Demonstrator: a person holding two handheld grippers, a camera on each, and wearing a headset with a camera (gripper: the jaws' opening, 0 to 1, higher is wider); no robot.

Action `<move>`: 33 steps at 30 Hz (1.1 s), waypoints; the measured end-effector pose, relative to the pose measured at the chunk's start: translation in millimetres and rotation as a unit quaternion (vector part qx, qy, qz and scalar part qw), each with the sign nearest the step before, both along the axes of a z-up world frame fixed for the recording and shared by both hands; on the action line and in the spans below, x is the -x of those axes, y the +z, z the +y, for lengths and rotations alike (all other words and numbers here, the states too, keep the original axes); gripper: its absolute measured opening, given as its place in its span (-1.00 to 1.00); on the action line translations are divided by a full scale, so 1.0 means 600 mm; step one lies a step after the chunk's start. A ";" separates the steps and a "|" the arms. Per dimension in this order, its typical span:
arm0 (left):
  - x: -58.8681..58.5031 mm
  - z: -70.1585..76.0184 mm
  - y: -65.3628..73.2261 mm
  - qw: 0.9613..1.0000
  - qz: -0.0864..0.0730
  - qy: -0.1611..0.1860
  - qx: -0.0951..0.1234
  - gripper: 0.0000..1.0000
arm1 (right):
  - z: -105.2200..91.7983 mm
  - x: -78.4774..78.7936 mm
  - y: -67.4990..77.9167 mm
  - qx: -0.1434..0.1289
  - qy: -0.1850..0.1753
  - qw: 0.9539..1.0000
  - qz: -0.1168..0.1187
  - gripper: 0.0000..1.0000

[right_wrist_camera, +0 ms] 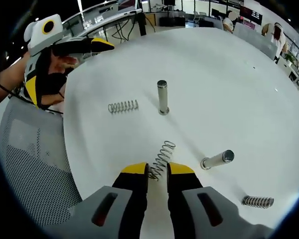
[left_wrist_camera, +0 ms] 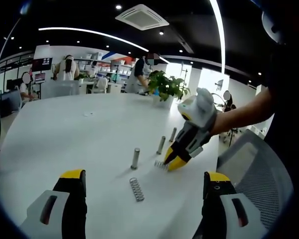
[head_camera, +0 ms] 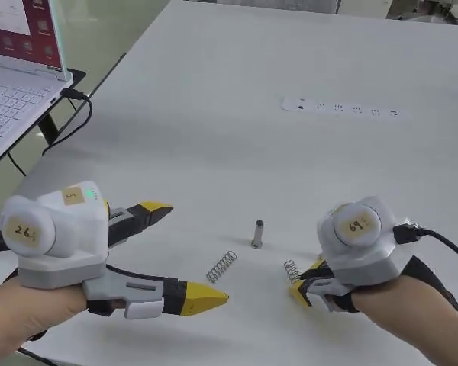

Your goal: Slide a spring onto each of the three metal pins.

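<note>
White table [head_camera: 214,114], laptop [head_camera: 15,69] at upper left. Left gripper [head_camera: 191,252], tagged "26", gapes wide and empty. Right gripper [right_wrist_camera: 158,172], tagged "69", pinches the end of a spring [right_wrist_camera: 163,152] at lower centre. Mid-frame a pin [head_camera: 257,233] stands with a loose spring [head_camera: 221,266] beside it.

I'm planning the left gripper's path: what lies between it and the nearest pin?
One loose spring lies flat between the left gripper and the nearest pin, as the left gripper view shows.
</note>
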State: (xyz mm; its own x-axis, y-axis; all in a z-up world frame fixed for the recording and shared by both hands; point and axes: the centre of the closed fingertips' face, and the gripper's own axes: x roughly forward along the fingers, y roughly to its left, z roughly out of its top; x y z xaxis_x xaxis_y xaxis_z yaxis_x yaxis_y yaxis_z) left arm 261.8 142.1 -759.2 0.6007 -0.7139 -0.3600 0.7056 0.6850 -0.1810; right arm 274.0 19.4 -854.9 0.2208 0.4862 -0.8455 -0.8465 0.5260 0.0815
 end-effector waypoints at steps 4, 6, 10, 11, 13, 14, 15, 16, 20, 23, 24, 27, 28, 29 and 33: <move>-0.001 0.002 0.001 1.000 0.000 0.001 0.001 0.90 | -0.010 -0.003 -0.001 0.009 0.004 1.000 -0.007 -0.83; -0.001 0.001 0.001 1.000 0.000 -0.001 0.000 0.90 | -0.010 -0.003 0.000 0.008 0.010 1.000 -0.009 -0.84; 0.000 -0.002 0.001 1.000 0.001 -0.004 -0.001 0.90 | -0.012 -0.007 0.001 0.015 0.024 0.999 -0.020 -0.85; 0.001 -0.003 0.001 1.000 0.001 -0.005 -0.001 0.90 | -0.011 -0.006 0.001 0.014 0.027 0.999 -0.021 -0.85; 0.002 -0.003 0.001 1.000 0.002 -0.006 -0.002 0.90 | -0.012 -0.006 0.002 0.010 0.025 0.999 -0.017 -0.85; 0.002 -0.003 0.000 1.000 0.002 -0.007 -0.002 0.90 | -0.010 -0.004 0.003 0.003 0.023 1.000 -0.013 -0.86; 0.002 -0.003 0.000 1.000 0.002 -0.007 -0.002 0.90 | -0.010 -0.004 0.005 -0.002 0.019 1.000 -0.010 -0.86; 0.002 -0.003 0.000 1.000 0.002 -0.007 -0.003 0.90 | -0.010 -0.004 0.006 -0.003 0.020 1.000 -0.010 -0.86; 0.009 -0.007 -0.005 1.000 0.006 -0.014 -0.008 0.89 | -0.014 0.000 0.012 -0.005 0.027 1.000 -0.010 -0.86; 0.011 -0.009 -0.007 1.000 0.009 -0.016 -0.005 0.88 | -0.016 0.005 0.018 -0.017 0.024 1.000 -0.003 -0.86; 0.012 -0.010 -0.007 1.000 0.008 -0.016 -0.004 0.88 | -0.017 0.005 0.020 -0.018 0.025 1.000 -0.004 -0.86; 0.015 -0.016 -0.007 1.000 0.008 -0.021 -0.005 0.88 | -0.024 0.010 0.029 -0.017 0.041 0.999 -0.011 -0.86; 0.015 -0.017 -0.007 1.000 0.008 -0.022 -0.004 0.86 | -0.024 0.010 0.030 -0.017 0.043 0.999 -0.012 -0.86; 0.016 -0.018 -0.007 1.000 0.010 -0.024 -0.003 0.85 | -0.028 0.010 0.035 -0.016 0.049 0.999 -0.016 -0.86; 0.023 -0.021 -0.017 0.999 0.018 -0.029 -0.005 0.79 | -0.038 0.012 0.057 -0.022 0.074 0.997 -0.030 -0.86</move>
